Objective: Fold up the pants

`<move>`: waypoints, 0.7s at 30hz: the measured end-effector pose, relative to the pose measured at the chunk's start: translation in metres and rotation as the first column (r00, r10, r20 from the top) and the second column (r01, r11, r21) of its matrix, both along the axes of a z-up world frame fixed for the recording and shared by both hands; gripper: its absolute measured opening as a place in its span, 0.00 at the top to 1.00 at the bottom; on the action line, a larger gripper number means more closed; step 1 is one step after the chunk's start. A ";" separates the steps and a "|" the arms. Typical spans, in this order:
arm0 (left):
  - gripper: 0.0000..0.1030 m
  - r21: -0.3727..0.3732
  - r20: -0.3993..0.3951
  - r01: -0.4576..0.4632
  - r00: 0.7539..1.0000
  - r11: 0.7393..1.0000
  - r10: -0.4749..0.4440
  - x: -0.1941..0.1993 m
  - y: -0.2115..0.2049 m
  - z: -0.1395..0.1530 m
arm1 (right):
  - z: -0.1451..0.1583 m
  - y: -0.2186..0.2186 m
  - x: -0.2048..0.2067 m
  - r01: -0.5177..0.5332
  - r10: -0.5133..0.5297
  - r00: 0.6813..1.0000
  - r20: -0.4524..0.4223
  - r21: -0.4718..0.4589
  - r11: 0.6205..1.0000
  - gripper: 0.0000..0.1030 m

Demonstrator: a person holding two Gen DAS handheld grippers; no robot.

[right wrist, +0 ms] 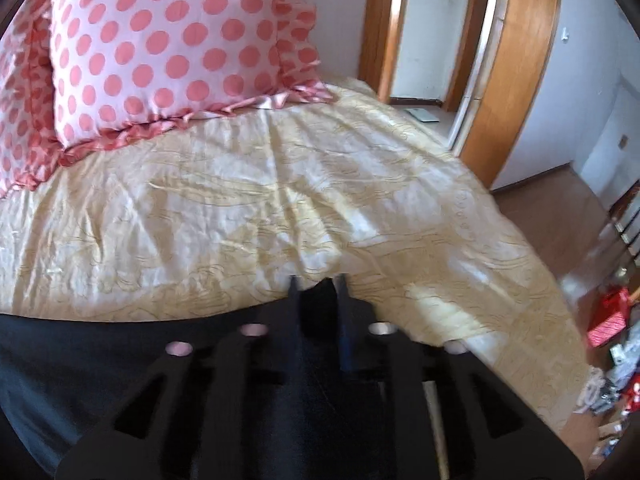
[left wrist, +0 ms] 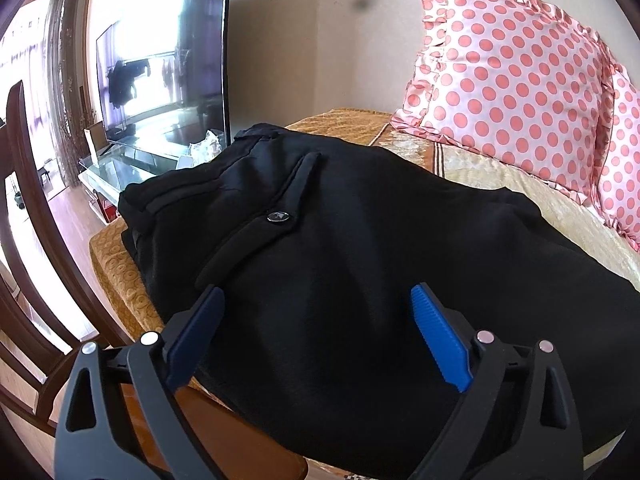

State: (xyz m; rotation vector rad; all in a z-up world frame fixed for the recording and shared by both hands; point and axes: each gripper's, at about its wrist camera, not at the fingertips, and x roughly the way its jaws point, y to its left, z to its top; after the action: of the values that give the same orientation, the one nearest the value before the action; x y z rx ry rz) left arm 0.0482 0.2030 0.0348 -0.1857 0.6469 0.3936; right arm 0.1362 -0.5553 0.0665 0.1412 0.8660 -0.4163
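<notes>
Black pants [left wrist: 340, 240] lie spread on a bed, waistband and a buttoned back pocket [left wrist: 278, 216] at the far left. My left gripper [left wrist: 316, 300] is open, its blue pads [left wrist: 438, 340] held wide just above the near part of the pants, holding nothing. In the right wrist view, my right gripper [right wrist: 318, 286] is shut on a fold of the black pants [right wrist: 316, 308], which spread dark across the lower left. The fabric between its fingers is blurred.
A pale yellow bedcover [right wrist: 280, 200] covers the bed. Pink polka-dot pillows [left wrist: 520, 80] [right wrist: 168, 48] lean against the wall at the back. A TV on a glass stand [left wrist: 160, 80] is beyond the left edge. A wooden door frame [right wrist: 520, 60] and floor clutter [right wrist: 612, 340] are at right.
</notes>
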 end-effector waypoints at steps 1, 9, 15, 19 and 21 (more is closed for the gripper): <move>0.09 -0.002 0.003 0.003 1.000 1.000 -0.003 -0.001 0.000 0.000 | 0.005 -0.002 -0.009 0.030 -0.030 0.999 0.013 -0.007 1.000 0.46; 0.09 -0.016 0.042 0.052 0.998 0.999 -0.052 -0.009 -0.005 0.003 | 0.009 -0.012 -0.101 0.193 -0.198 0.976 0.094 0.062 0.979 0.41; 0.09 -0.017 0.062 0.101 0.993 0.995 -0.099 -0.012 -0.012 0.008 | -0.009 -0.005 -0.146 0.235 -0.257 0.959 0.122 0.169 0.957 0.41; 0.09 -0.012 0.075 0.116 0.991 0.993 -0.115 -0.017 -0.016 0.011 | -0.013 0.022 -0.159 0.176 -0.209 0.962 0.173 0.191 0.966 0.44; 0.09 -0.007 0.080 0.123 0.989 0.992 -0.122 -0.018 -0.019 0.013 | -0.014 0.036 -0.164 0.146 -0.190 0.960 0.205 0.213 0.966 0.45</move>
State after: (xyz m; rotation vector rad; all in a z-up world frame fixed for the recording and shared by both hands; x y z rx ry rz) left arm 0.0305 0.1842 0.0478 -0.1709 0.5794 0.2630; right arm -0.0283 -0.5194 0.0523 0.4393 0.6726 -0.4648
